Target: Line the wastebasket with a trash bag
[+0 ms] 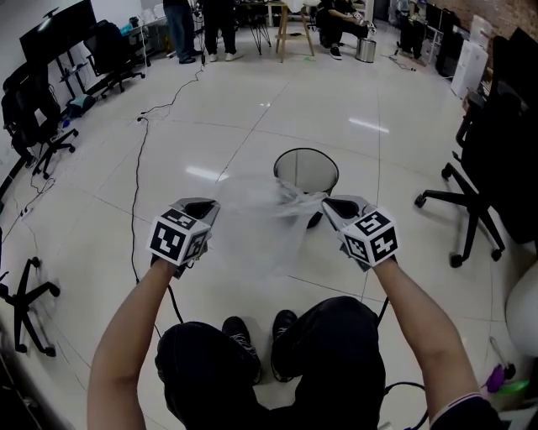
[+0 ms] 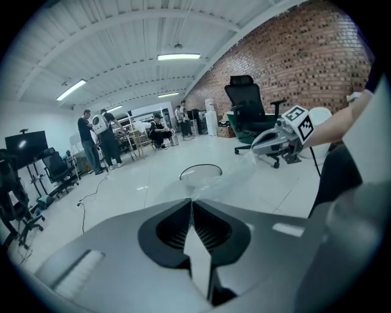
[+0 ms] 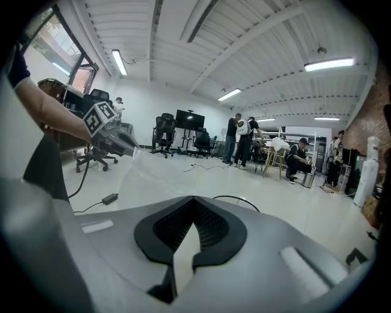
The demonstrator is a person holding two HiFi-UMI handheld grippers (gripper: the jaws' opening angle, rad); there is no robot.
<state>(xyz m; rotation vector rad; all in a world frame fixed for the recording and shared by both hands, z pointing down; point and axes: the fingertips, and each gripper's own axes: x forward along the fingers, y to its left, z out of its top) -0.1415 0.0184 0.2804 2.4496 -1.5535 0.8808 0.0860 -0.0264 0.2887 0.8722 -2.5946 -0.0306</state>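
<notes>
The wastebasket [image 1: 307, 171] is a round white bin with a black rim, standing on the floor just beyond my hands. A clear trash bag [image 1: 259, 220] hangs stretched between the two grippers, in front of the bin and above the floor. My left gripper [image 1: 211, 205] is shut on the bag's left edge, and my right gripper [image 1: 329, 204] is shut on its right edge. In the left gripper view the film [image 2: 227, 178] runs from the shut jaws toward the right gripper [image 2: 269, 142], with the wastebasket [image 2: 200, 172] behind. In the right gripper view the trash bag [image 3: 137, 177] leads to the left gripper [image 3: 129, 144].
A black office chair [image 1: 487, 168] stands at the right and more chairs [image 1: 34, 117] at the left. A cable [image 1: 137, 180] runs across the tiled floor on the left. People [image 1: 202, 25] stand and sit at the far end. My own shoes [image 1: 261, 332] are below the bag.
</notes>
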